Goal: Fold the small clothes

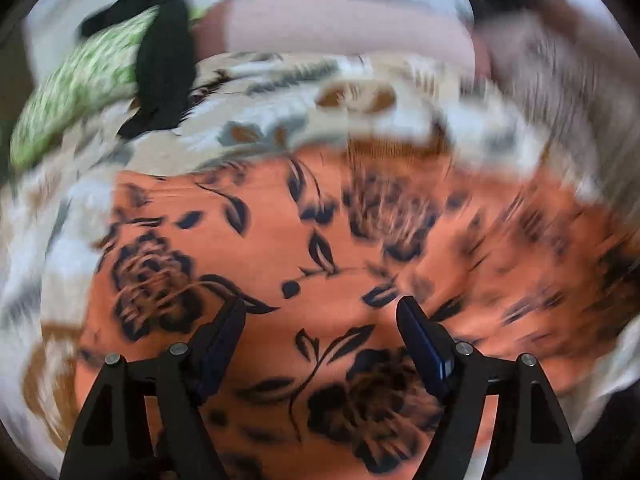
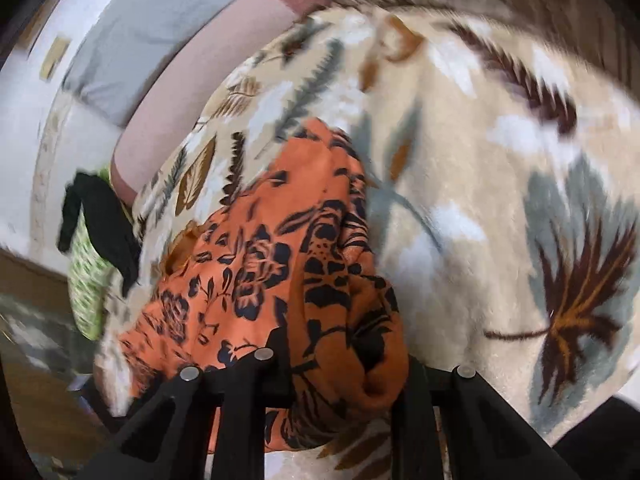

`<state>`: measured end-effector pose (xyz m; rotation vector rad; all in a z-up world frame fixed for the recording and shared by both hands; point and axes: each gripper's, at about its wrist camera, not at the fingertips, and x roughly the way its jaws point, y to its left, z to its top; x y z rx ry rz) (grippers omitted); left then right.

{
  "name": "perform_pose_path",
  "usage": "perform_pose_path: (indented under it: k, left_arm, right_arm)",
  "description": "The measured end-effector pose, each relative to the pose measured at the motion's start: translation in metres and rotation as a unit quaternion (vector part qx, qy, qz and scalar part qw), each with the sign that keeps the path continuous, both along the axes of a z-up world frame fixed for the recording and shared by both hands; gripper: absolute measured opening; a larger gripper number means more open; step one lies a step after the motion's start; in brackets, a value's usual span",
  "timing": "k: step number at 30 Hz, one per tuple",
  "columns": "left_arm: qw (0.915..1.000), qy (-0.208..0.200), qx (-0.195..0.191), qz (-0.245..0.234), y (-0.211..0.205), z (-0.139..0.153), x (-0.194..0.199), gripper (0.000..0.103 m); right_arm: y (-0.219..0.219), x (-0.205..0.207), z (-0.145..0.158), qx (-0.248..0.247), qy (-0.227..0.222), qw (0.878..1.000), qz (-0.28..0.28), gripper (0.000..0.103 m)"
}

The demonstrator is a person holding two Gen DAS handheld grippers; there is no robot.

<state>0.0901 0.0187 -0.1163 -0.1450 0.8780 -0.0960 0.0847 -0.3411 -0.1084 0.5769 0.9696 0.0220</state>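
Observation:
An orange garment [image 1: 280,240] printed with dark flowers lies spread on a cream leaf-patterned blanket [image 1: 260,128]. My left gripper [image 1: 322,308] hovers just over its middle, jaws wide apart, nothing between them. In the right wrist view the same orange garment [image 2: 260,280] is bunched and pulled up into a ridge. One end of it is gathered between the fingers of my right gripper [image 2: 344,376], which is shut on the cloth. The fabric hides the right fingertips. The left view is blurred.
A green patterned cloth [image 1: 80,84] with a black garment [image 1: 164,60] draped over it lies at the blanket's far left edge, and shows as the green cloth [image 2: 86,280] in the right wrist view. A pink band [image 1: 340,28] runs along the far side. The blanket [image 2: 480,200] stretches bare to the right.

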Motion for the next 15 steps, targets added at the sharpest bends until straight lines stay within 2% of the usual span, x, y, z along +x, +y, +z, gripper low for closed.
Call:
perform_pose_path:
  k: [1, 4, 6, 8, 10, 12, 13, 14, 15]
  left_arm:
    - [0.9993, -0.026, -0.023, 0.015, 0.012, 0.013, -0.011, 0.079]
    - [0.9932, -0.087, -0.033, 0.070, 0.062, 0.046, -0.052, 0.079]
    - [0.9873, -0.104, -0.037, 0.114, 0.098, 0.053, -0.073, 0.079]
    - [0.9783, -0.109, -0.044, 0.171, 0.144, 0.048, -0.100, 0.079]
    - [0.9688, -0.086, -0.043, 0.229, 0.187, 0.030, -0.122, 0.079]
    - [0.9626, -0.061, -0.052, 0.259, 0.214, 0.012, -0.137, 0.079]
    - [0.9605, -0.042, -0.061, 0.268, 0.223, 0.002, -0.141, 0.079]
    - [0.9594, -0.031, -0.070, 0.271, 0.226, -0.002, -0.142, 0.079]
    - [0.9589, -0.028, -0.089, 0.268, 0.230, -0.005, -0.147, 0.079]
  right_arm:
    - [0.015, 0.000, 0.017, -0.014, -0.018, 1.000, 0.015, 0.019]
    - [0.087, -0.003, 0.071, -0.057, -0.082, 0.991, 0.088, 0.019]
    - [0.139, -0.007, 0.094, -0.073, -0.109, 0.983, 0.132, 0.019]
    - [0.191, -0.012, 0.105, -0.088, -0.130, 0.972, 0.173, 0.019]
    - [0.253, -0.014, 0.094, -0.090, -0.125, 0.962, 0.226, 0.020]
    - [0.311, -0.011, 0.058, -0.085, -0.107, 0.952, 0.275, 0.026]
    - [0.335, -0.009, 0.037, -0.080, -0.101, 0.943, 0.308, 0.047]
    - [0.352, -0.007, 0.017, -0.074, -0.091, 0.933, 0.339, 0.063]
    - [0.369, -0.005, -0.010, -0.085, -0.055, 0.926, 0.363, 0.074]
